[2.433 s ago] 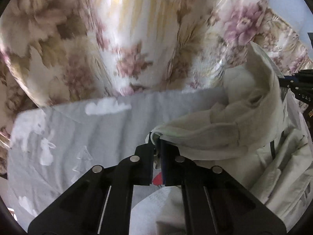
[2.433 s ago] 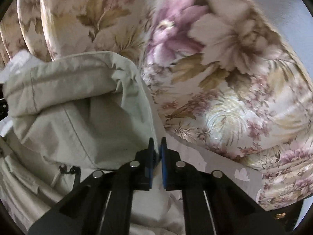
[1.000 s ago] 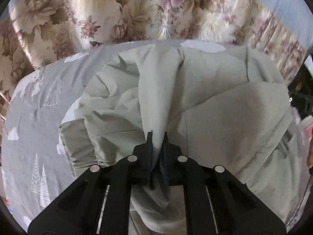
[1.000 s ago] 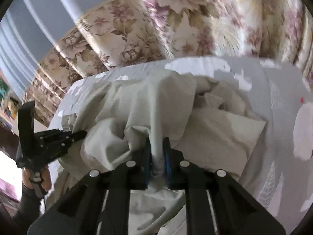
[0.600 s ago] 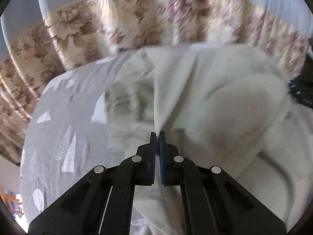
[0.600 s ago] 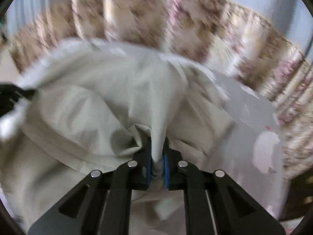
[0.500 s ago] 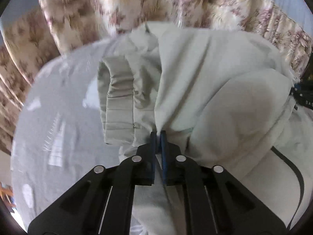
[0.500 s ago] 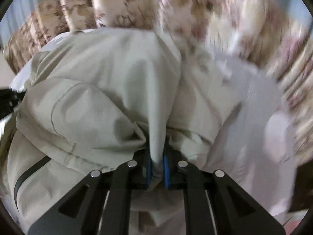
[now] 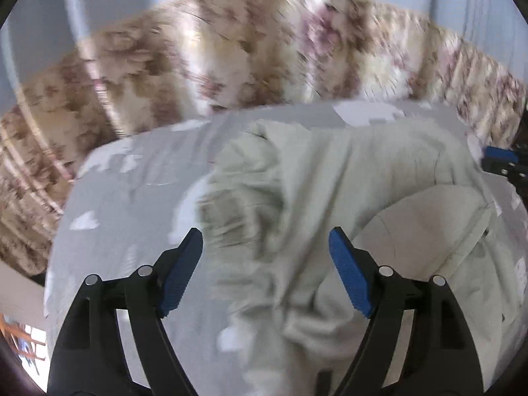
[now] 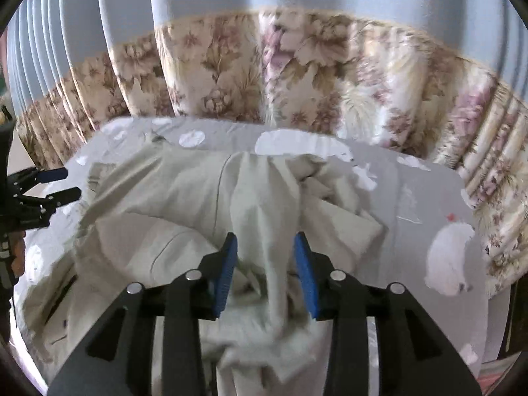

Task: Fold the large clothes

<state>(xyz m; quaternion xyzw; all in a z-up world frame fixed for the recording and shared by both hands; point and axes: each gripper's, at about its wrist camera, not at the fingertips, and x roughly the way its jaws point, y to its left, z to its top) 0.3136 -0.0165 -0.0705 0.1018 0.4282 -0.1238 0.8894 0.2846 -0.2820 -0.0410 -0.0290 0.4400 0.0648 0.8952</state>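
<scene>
A pale grey-green garment [image 9: 330, 171] lies crumpled on the grey printed bed sheet [image 9: 132, 204]. My left gripper [image 9: 264, 234] hovers above its left part. Its jaws are opening wide and the blurred cloth below is free of the pads. In the right wrist view the garment [image 10: 184, 191] spreads across the bed. My right gripper [image 10: 265, 237] is opening too, and an upright ridge of cloth still stands between its blue pads [image 10: 227, 264] without being pinched. Each gripper shows in the other's view: the right gripper [image 9: 501, 161] and the left gripper [image 10: 49, 184].
A floral curtain [image 10: 297, 76] hangs close behind the bed, with plain blue drapes above. The sheet [image 10: 422, 204] has bare room to the right of the garment and to its left in the left wrist view. A hand [image 10: 16, 254] holds the left gripper at the edge.
Both grippers were shut on folds of the garment and have let go, the left wide and the right part way. The garment has dropped onto the bed.
</scene>
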